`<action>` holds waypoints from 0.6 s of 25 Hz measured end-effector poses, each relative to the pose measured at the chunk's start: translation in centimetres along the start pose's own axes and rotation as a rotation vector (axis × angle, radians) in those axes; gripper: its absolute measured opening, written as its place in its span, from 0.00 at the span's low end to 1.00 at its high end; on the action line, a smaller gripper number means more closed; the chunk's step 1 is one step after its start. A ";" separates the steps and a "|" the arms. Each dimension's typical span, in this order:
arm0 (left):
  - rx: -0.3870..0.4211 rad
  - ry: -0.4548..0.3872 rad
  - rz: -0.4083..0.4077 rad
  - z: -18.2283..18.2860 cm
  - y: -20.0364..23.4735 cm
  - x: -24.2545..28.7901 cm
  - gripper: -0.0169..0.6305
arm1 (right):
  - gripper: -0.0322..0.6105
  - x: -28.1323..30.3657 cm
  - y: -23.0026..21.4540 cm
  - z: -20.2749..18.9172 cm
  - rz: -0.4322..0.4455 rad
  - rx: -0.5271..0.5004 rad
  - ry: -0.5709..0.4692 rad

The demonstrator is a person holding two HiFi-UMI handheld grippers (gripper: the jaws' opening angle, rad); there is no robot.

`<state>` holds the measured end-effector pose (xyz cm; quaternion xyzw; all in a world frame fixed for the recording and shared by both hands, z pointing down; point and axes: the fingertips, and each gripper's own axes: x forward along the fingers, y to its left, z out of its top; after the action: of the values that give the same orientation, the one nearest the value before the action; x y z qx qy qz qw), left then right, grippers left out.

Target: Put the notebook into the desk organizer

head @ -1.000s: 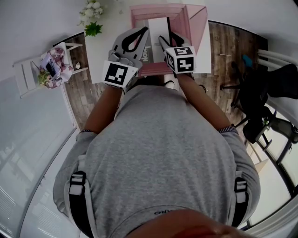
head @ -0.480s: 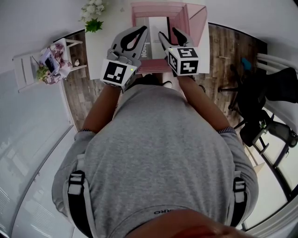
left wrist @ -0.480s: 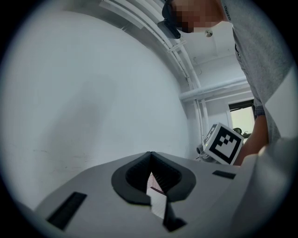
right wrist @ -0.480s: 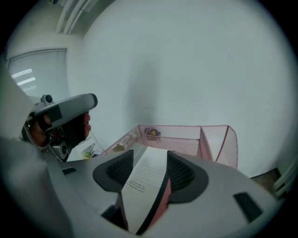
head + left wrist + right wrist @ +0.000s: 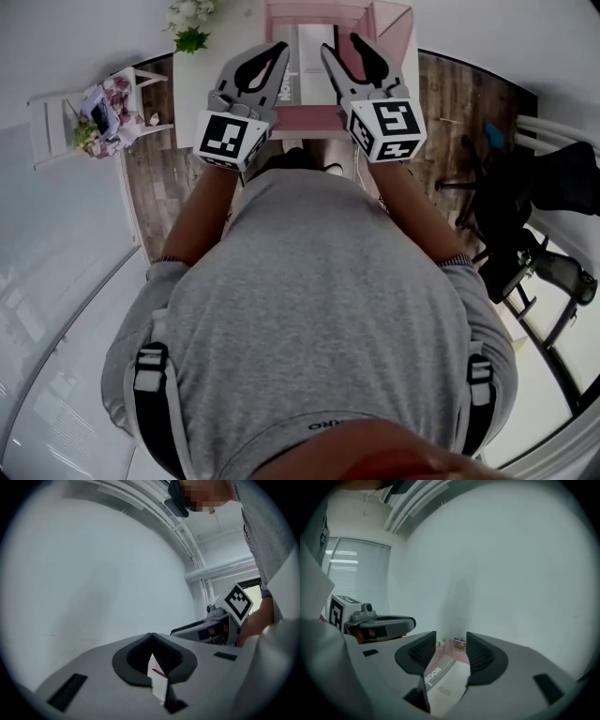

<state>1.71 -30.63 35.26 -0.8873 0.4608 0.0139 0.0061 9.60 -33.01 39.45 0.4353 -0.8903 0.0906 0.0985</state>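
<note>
In the head view a pink desk organizer (image 5: 309, 119) stands on a white table (image 5: 190, 89). The notebook (image 5: 310, 56), white with a grey lettered band, lies within its pink frame. Both grippers are held high over it, close to the camera. My left gripper (image 5: 278, 47) is shut, tips meeting, with nothing held. My right gripper (image 5: 343, 45) is open; its jaws have just been closing slightly with nothing between them. Far below the spread jaws of the right gripper (image 5: 451, 637), the right gripper view shows the notebook (image 5: 446, 682) and the organizer (image 5: 453, 649). The left gripper (image 5: 151, 635) shows only a sliver of them.
A potted white-flowered plant (image 5: 190, 21) stands at the table's far left corner. A small white rack (image 5: 94, 117) with flowers sits on the wooden floor at the left. A black chair (image 5: 539, 202) stands at the right. A plain white wall lies ahead.
Both grippers have risen toward the camera, the right one much more. The notebook has stayed in place in the organizer.
</note>
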 end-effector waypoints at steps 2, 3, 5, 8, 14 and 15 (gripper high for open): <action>0.003 -0.014 0.008 0.6 -0.2 -0.4 0.05 | 0.37 -1.0 0.5 1.3 0.012 -0.049 -0.041; 0.005 -0.021 0.011 0.9 -0.4 -0.7 0.05 | 0.36 -1.5 0.7 1.8 0.014 -0.076 -0.059; 0.014 -0.032 0.016 1.6 -0.8 -1.2 0.05 | 0.33 -2.6 1.1 2.6 0.017 -0.120 -0.088; 0.028 -0.045 0.019 2.3 -1.6 -1.7 0.05 | 0.33 -4.0 1.4 3.4 0.033 -0.144 -0.120; 0.033 -0.051 0.038 3.2 -3.2 -2.8 0.05 | 0.30 -6.6 1.8 4.1 0.101 -0.104 -0.168; 0.034 -0.052 0.039 3.3 -3.5 -3.0 0.05 | 0.29 -7.0 1.9 4.0 0.113 -0.095 -0.170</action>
<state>2.76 -26.12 32.07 -0.8773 0.4779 0.0293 0.0332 11.89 -27.57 33.65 0.3855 -0.9218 0.0164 0.0377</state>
